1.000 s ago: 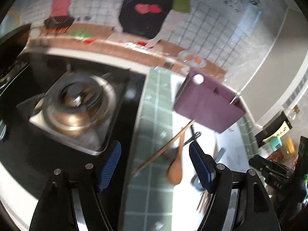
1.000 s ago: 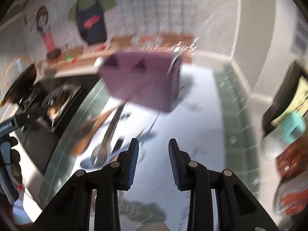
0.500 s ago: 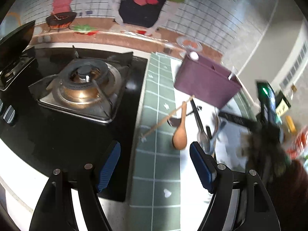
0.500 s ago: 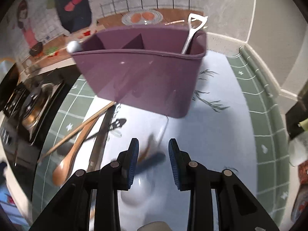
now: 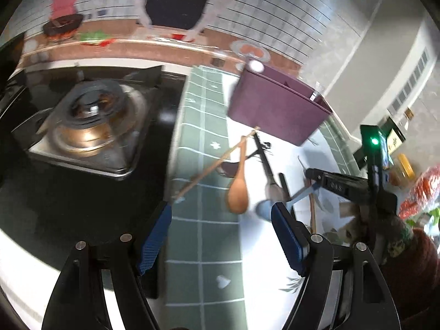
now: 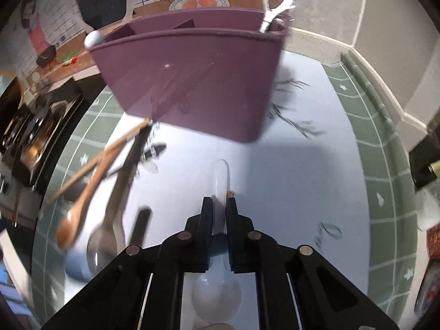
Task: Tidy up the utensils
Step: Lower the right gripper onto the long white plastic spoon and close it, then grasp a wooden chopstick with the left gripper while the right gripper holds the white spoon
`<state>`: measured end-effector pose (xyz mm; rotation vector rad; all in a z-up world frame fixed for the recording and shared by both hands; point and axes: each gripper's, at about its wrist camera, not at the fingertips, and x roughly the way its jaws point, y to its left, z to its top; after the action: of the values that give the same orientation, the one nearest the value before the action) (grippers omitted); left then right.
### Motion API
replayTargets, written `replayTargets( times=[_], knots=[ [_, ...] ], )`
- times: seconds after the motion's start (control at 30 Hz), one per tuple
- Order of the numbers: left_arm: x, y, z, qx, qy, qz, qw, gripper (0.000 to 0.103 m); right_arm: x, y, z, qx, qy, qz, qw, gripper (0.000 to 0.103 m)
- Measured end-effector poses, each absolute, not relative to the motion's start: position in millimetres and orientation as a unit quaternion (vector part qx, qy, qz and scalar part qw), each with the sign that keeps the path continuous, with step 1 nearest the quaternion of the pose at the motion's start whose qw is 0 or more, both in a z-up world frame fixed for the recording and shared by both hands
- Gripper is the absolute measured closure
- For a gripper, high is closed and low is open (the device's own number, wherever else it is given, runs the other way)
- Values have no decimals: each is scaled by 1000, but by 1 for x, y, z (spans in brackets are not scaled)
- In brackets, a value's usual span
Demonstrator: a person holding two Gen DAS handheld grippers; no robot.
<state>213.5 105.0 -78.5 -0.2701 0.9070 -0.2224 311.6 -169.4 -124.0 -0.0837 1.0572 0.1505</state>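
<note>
A purple utensil holder [image 5: 275,110] [image 6: 192,77] stands on the white mat, with a metal utensil [image 6: 272,11] in its right compartment. In front of it lie a wooden spoon [image 5: 238,189] [image 6: 82,206], a chopstick [image 5: 214,165], a metal spoon [image 6: 107,236] and a pale blue spoon [image 5: 261,209]. My right gripper [image 6: 219,206] points down at the mat. Its jaws are closing, and they pinch the handle of a clear spoon [image 6: 221,170] whose bowl lies under the gripper. My left gripper [image 5: 221,217] hangs open above the green tiles, just short of the wooden spoon.
A gas stove [image 5: 90,126] fills the left side. Bottles and packets [image 5: 404,165] crowd the counter's right end by the wall corner. A person's sleeve [image 5: 407,261] shows behind the right gripper [image 5: 312,178]. White mat [image 6: 302,178] spreads right of the clear spoon.
The right gripper came down toward the mat and its jaws went from wide apart to narrow around the clear spoon's handle. The left gripper drifted closer to the utensils, still open.
</note>
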Motion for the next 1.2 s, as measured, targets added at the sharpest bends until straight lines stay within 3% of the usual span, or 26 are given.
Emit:
replayTargets(
  times=[0.5,0.7,0.8,1.2],
  knots=[
    [256,29,-92,-65,465,-173,866,33,252,-247,-102,9,481,26,876,95],
    [266,31,-96,-83,482,-162,857,42,242,-254,-100,20,477,32,878,92],
    [265,36,-98,-87,486,-152,856,51,241,-255,-103,20,479,33,877,90],
    [260,70,-102,-110,491,-118,856,52,255,-242,-121,-20,498,4,867,89]
  ],
)
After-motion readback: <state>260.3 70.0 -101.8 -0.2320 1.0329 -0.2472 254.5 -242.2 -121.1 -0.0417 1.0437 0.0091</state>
